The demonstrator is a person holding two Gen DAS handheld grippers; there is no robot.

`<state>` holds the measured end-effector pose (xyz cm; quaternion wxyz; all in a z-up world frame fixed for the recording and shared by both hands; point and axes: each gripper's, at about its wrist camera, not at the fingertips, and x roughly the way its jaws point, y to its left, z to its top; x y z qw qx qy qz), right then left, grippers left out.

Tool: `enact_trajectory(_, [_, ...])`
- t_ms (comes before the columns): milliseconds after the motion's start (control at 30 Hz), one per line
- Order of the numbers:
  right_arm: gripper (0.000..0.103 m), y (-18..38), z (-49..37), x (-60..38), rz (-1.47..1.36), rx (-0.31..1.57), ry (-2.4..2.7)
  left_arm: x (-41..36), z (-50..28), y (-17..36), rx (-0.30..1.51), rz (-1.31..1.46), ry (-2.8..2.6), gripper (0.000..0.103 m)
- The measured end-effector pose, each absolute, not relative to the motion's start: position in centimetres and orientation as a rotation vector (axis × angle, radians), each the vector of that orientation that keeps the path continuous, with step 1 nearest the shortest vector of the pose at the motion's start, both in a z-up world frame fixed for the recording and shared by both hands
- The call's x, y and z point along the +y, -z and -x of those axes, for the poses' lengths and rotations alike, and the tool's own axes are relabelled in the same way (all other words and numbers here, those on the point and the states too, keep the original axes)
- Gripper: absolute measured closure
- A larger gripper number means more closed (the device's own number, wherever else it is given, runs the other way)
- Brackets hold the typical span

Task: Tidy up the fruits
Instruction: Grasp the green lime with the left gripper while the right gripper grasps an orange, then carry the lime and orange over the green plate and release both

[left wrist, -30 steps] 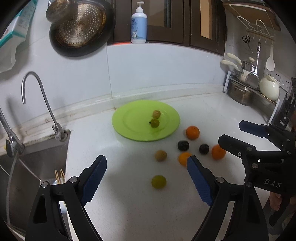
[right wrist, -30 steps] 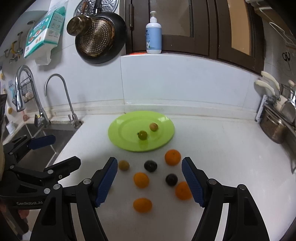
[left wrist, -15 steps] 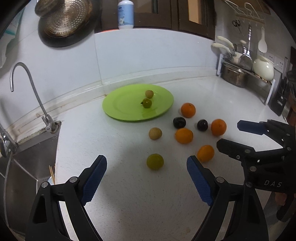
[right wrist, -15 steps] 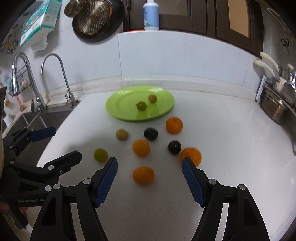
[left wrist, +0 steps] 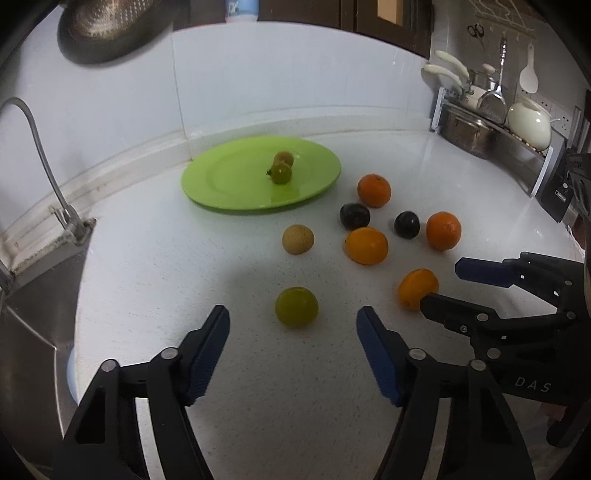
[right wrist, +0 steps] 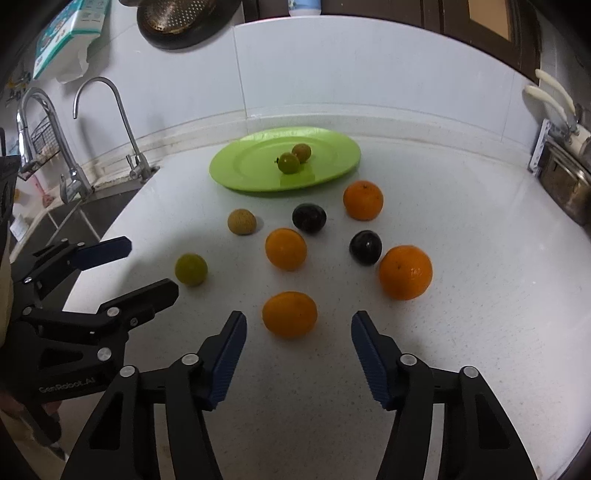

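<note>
A green plate (left wrist: 229,184) (right wrist: 251,173) lies at the back of the white counter with a green fruit (left wrist: 280,173) and a tan fruit (left wrist: 283,158) on it. Several oranges, two dark plums (right wrist: 309,218) and a tan fruit (right wrist: 242,221) lie loose in front of it. My left gripper (left wrist: 293,332) is open, just short of a green fruit (left wrist: 296,306) (right wrist: 191,268). My right gripper (right wrist: 298,328) is open, with an orange (right wrist: 290,314) (left wrist: 417,288) just ahead of its fingertips. Both are empty.
A sink with taps (right wrist: 122,110) lies left of the counter. A dish rack with pots and a white kettle (left wrist: 528,122) stands at the right. A pan (right wrist: 184,22) hangs on the back wall.
Both grippers have moved forward and down toward the loose fruit. The green fruit and the near orange now sit just ahead of the open fingertips.
</note>
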<state>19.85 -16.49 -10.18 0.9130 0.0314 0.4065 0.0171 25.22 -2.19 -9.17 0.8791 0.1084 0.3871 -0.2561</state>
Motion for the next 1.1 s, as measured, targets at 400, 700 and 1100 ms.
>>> enact_trajectory(400, [0.059, 11.4, -21.6, -16.6, -0.087, 0.874, -0.098, -3.5, -27.1, 11.0, 0.879, -0.209, 0.537, 0.062])
enact_trajectory(700, [0.065, 11.9, -22.1, -16.6, -0.096, 0.885, -0.128, -4.0, -27.3, 11.4, 0.885, -0.214, 0.544, 0.073])
enact_trajectory(1100, [0.066, 11.3, -22.1, -16.5, -0.078, 0.861, -0.138, -3.5, -26.9, 10.4, 0.871, -0.196, 0.532, 0.073])
